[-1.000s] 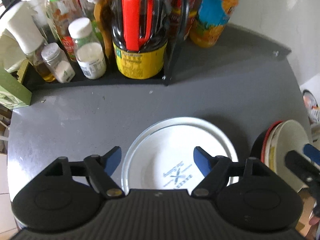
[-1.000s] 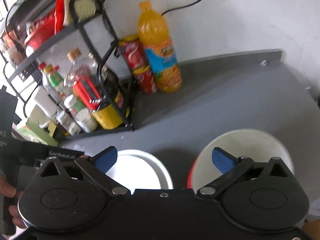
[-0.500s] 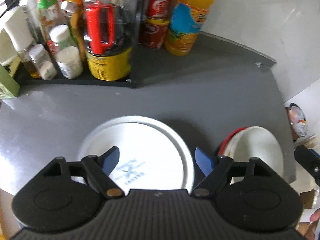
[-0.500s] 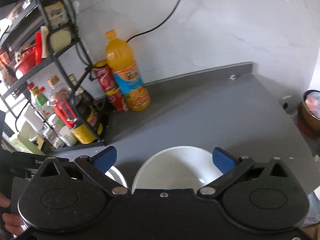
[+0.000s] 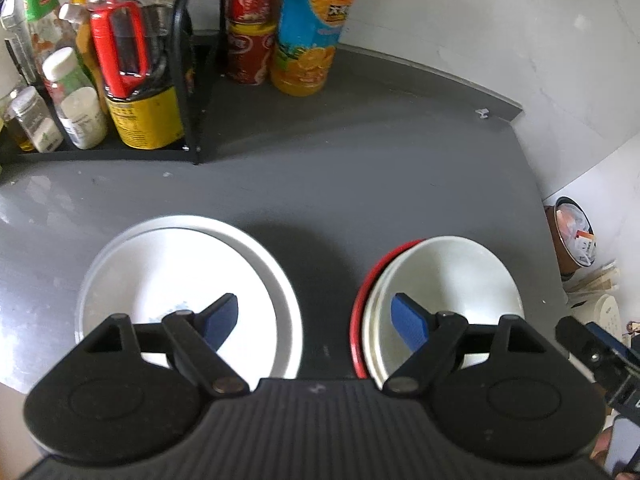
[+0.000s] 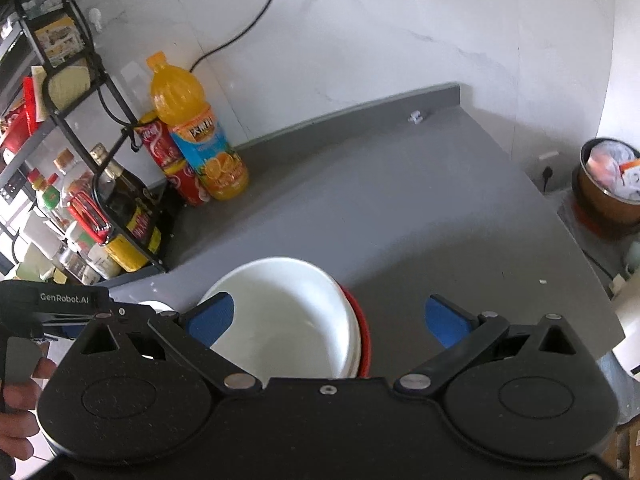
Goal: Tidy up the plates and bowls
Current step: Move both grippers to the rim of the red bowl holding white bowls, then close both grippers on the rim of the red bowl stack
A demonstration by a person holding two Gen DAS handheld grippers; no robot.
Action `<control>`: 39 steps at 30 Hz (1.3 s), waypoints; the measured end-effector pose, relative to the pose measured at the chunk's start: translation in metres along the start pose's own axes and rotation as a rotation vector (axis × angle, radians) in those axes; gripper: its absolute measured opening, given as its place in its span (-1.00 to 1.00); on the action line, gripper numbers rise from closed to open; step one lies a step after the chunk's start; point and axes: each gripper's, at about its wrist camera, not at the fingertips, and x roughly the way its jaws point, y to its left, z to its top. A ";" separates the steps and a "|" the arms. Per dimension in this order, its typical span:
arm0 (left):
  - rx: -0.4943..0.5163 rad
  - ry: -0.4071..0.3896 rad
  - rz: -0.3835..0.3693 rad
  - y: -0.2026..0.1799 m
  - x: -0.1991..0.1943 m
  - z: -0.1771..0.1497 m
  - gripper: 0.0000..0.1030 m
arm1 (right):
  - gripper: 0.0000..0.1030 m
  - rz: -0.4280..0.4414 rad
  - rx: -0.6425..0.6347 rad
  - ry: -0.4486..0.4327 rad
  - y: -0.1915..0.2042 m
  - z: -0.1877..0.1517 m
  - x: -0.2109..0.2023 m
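Observation:
A stack of white plates (image 5: 168, 268) lies on the grey counter (image 5: 360, 176) at the left of the left wrist view. To its right stands a stack of white bowls (image 5: 448, 276) nested in a red-rimmed bowl (image 5: 360, 300). My left gripper (image 5: 314, 316) is open and empty, above the gap between plates and bowls. My right gripper (image 6: 326, 318) is open and empty above the bowl stack (image 6: 288, 312), which sits under its left finger. The right gripper's edge shows in the left wrist view (image 5: 600, 356).
A black wire rack (image 5: 188, 80) with bottles and jars stands at the back left. Red cans (image 5: 250, 20) and an orange juice bottle (image 5: 312, 28) stand beside it. A wall (image 6: 400, 28) backs the counter. A bin (image 6: 612, 188) sits beyond the right edge.
Both grippers drew back and rose. The left view shifted right, so the bowl stack now sits under its right finger. The right view shifted right, the bowls now at its left.

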 end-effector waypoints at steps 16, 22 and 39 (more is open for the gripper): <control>0.015 0.163 -0.054 -0.029 0.059 -0.012 0.38 | 0.61 0.036 0.135 0.189 -0.028 -0.029 0.048; 0.006 0.239 -0.067 -0.033 0.084 -0.016 -0.20 | 0.16 0.032 0.240 0.251 -0.039 -0.042 0.064; -0.013 0.256 -0.108 -0.017 0.095 -0.015 -0.56 | -0.37 0.025 0.240 0.262 -0.029 -0.036 0.075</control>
